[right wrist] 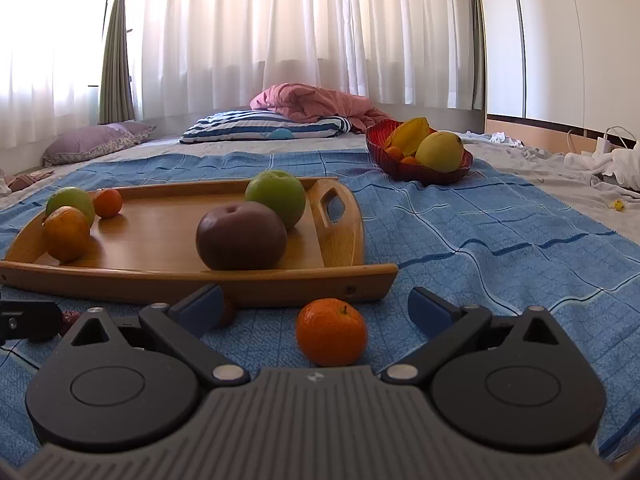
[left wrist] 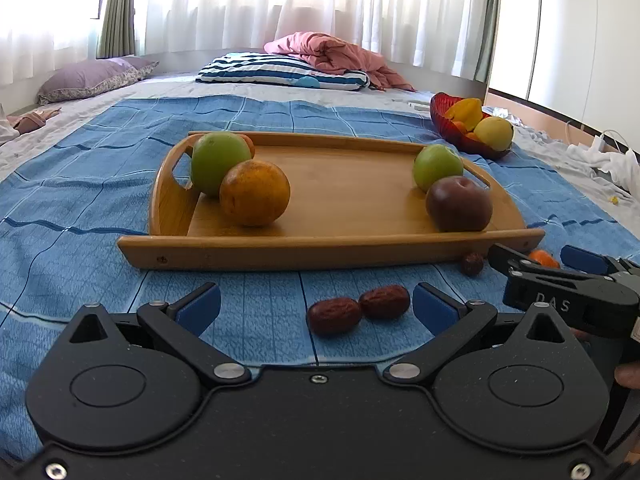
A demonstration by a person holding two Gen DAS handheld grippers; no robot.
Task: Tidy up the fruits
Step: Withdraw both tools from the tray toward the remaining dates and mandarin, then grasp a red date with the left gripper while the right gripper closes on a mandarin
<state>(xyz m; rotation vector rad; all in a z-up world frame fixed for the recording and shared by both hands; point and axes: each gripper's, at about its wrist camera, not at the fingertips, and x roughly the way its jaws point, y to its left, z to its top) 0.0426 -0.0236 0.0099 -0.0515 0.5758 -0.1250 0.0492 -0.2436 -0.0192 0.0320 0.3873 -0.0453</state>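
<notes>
A wooden tray (left wrist: 340,246) (right wrist: 344,248) lies on a blue cloth and holds two green apples (left wrist: 218,160) (left wrist: 437,166), an orange (left wrist: 255,193), a dark plum (left wrist: 459,204) (right wrist: 241,235) and a small tangerine (right wrist: 108,202). Two red dates (left wrist: 334,315) (left wrist: 385,301) lie between the fingers of my open left gripper (left wrist: 316,304). A third date (left wrist: 473,263) lies by the tray's corner. A tangerine (right wrist: 331,332) (left wrist: 543,258) sits on the cloth between the fingers of my open right gripper (right wrist: 316,306) (left wrist: 532,258).
A red glass bowl (left wrist: 444,124) (right wrist: 380,152) with a starfruit, a yellow fruit and small oranges stands at the back right. Pillows and a pink blanket (left wrist: 332,54) lie behind. White clothes and cables (right wrist: 612,160) lie at the right.
</notes>
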